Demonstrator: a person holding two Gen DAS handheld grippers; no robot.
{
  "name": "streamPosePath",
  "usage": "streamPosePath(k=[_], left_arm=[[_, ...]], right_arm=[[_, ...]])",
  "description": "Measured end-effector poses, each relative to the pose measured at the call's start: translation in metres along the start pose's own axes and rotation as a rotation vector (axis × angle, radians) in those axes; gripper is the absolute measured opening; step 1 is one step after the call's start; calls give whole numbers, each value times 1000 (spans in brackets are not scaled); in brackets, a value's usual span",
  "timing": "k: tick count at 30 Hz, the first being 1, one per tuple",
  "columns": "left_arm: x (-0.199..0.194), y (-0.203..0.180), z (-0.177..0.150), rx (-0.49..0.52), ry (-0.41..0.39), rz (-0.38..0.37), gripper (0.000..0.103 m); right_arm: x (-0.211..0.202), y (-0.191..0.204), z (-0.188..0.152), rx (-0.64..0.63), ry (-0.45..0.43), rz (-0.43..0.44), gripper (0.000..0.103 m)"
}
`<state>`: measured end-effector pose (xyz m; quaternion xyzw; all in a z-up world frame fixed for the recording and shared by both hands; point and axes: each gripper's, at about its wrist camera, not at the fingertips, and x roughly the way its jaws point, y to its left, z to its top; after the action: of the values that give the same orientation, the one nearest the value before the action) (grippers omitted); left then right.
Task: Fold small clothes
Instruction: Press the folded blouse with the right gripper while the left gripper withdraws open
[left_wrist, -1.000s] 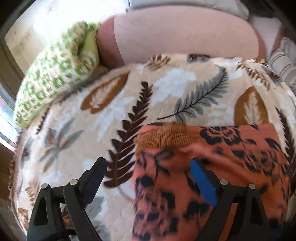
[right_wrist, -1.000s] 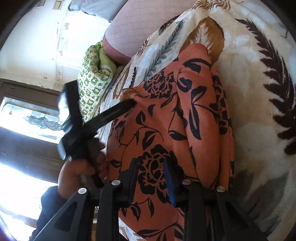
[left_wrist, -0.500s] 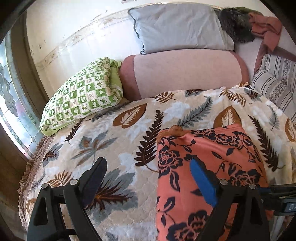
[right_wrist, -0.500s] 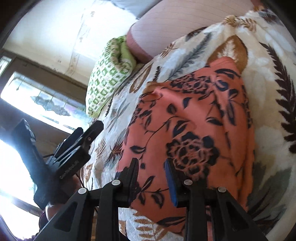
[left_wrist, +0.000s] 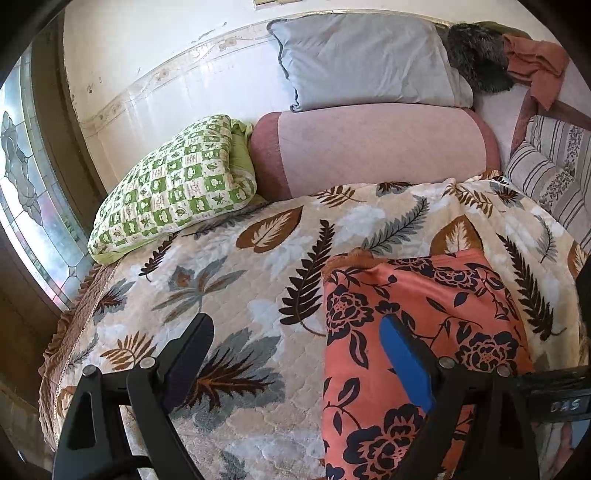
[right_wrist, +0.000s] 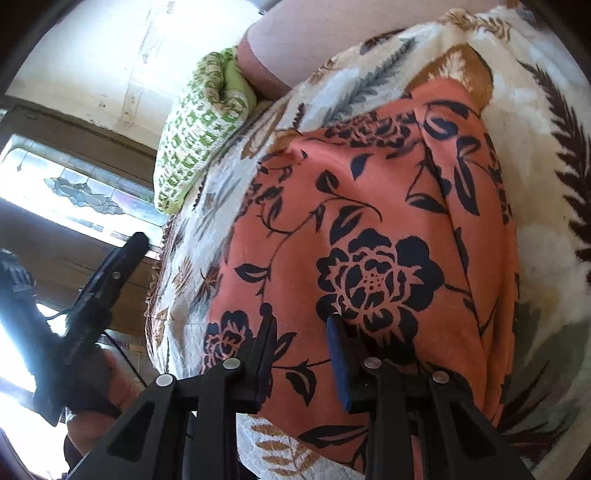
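Only legible writing: "DAS" on a black part at the lower right edge of the left wrist view. Orange floral garment (left_wrist: 417, 321) lies folded on the bed (left_wrist: 229, 295), long axis running toward the pink bolster (left_wrist: 373, 147). Left gripper (left_wrist: 295, 354) jaws spread, empty; right gripper (right_wrist: 301, 354) jaws narrowly parted over the garment, grip cannot be told.
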<state>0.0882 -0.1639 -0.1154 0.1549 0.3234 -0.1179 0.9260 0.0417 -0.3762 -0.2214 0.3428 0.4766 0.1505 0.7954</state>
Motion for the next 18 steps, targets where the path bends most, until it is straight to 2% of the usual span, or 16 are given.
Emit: streamPosePath(k=[8,14,16,18], left_arm=[[12,3,-5,-4,31,8,92],[27,2,-14,-2,79,0,92],[38,1,-21,-3,117,-8,92],[56,-2,-34,7,190,1,92]], right_arm=[[-24,-1,4,4,-92,17,31],[-4,-13,8,52,-25,-30,32],[-3,-14,9,52,-23,-27,32],[-2,-16,10,67,-21,-15,32]])
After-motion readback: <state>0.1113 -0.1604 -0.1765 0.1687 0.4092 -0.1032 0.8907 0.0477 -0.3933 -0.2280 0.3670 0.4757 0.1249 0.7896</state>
